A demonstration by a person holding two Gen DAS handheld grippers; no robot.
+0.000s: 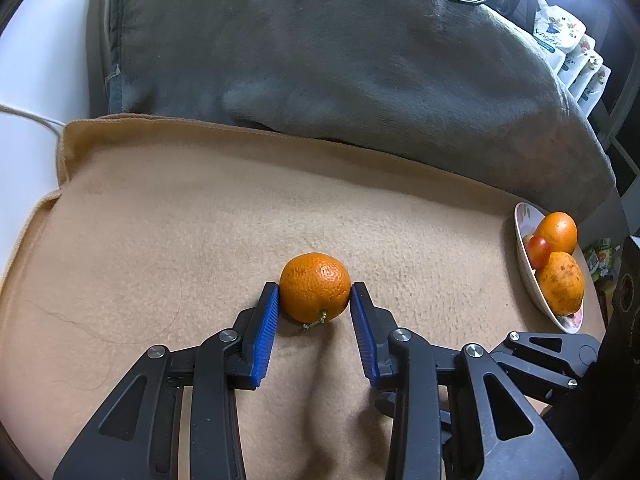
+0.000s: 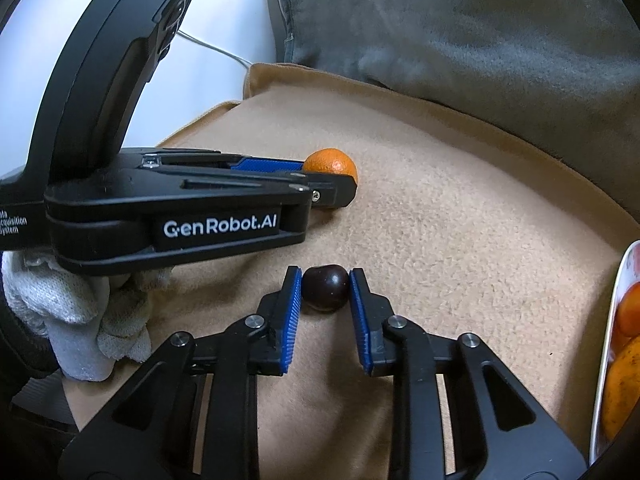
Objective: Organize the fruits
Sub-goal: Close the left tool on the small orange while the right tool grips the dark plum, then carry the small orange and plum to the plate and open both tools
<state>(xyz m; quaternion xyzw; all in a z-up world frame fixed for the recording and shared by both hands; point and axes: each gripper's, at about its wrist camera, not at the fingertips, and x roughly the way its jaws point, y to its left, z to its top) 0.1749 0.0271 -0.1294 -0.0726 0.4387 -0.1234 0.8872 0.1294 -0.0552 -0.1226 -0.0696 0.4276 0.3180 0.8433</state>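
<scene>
An orange mandarin (image 1: 315, 287) with a short stem lies on the tan blanket (image 1: 180, 220). My left gripper (image 1: 315, 290) has its blue pads touching the mandarin on both sides. The mandarin also shows in the right wrist view (image 2: 332, 163), behind the left gripper's black body (image 2: 180, 204). A small dark round fruit (image 2: 325, 288) lies on the blanket between the pads of my right gripper (image 2: 325, 285), which touch it on both sides. A white floral plate (image 1: 528, 276) at the right holds two oranges (image 1: 560, 284) and a small red fruit (image 1: 538, 251).
A grey cushion (image 1: 340, 48) rises behind the blanket. A white wall and white cable (image 1: 32, 118) are at the left. The plate's rim (image 2: 612, 344) is at the right edge of the right wrist view. A gloved hand (image 2: 76, 312) holds the left gripper.
</scene>
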